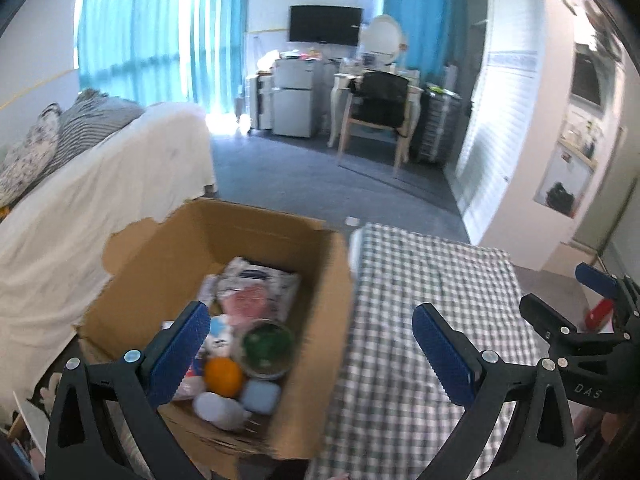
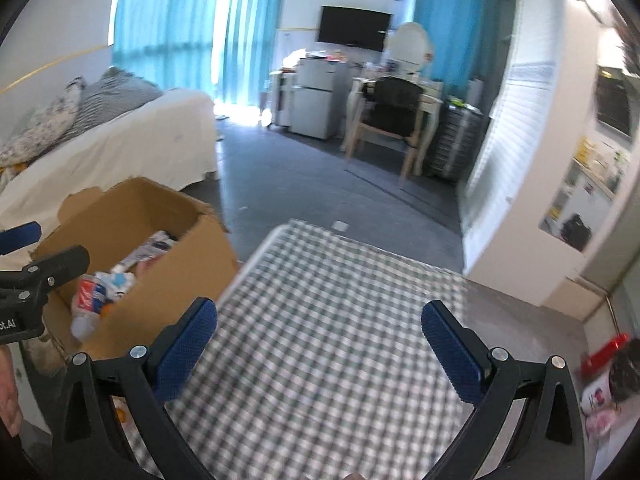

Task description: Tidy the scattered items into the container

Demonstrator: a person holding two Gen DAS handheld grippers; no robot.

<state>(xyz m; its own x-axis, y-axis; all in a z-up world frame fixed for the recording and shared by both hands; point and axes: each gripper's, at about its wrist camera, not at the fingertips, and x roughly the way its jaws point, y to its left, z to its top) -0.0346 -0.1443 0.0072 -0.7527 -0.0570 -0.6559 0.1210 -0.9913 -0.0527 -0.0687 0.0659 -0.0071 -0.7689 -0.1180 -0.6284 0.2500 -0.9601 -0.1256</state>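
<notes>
A cardboard box (image 1: 320,280) stands with its flaps open beside a table covered with a checked cloth (image 1: 432,320), green-grey and white in small squares. The brown walls of the box are plain and a little worn, and one far flap has a torn, uneven edge. Inside lie many small things close together: a round orange fruit (image 1: 224,376), a round tin with a dark green top (image 1: 268,346), a pale blue soft-cornered case (image 1: 259,397) just beside the fruit, a whitish oval object (image 1: 220,410) near the front wall, and at the back a flat plastic packet with pink contents (image 1: 250,300). From the right wrist view a small crumpled packet with red and blue print (image 2: 89,296) also shows in the box. The left gripper (image 1: 312,354) hangs over the near right corner of the box, its black fingers spread wide, and the blue textured pads (image 1: 180,354) hold nothing. The right gripper (image 2: 320,354) is over the checked cloth, also spread wide and empty; the cloth under it carries nothing that I can see. Both views are a little blurred. To the left of the box a sofa (image 1: 120,184) is covered with a white sheet, with a striped pillow on it. Farther away, on dark grey carpet, stands a wooden chair with black seat (image 1: 380,112) at a pale desk, a small silver fridge (image 1: 296,96), and turquoise curtains (image 1: 160,32) at the bright window.
</notes>
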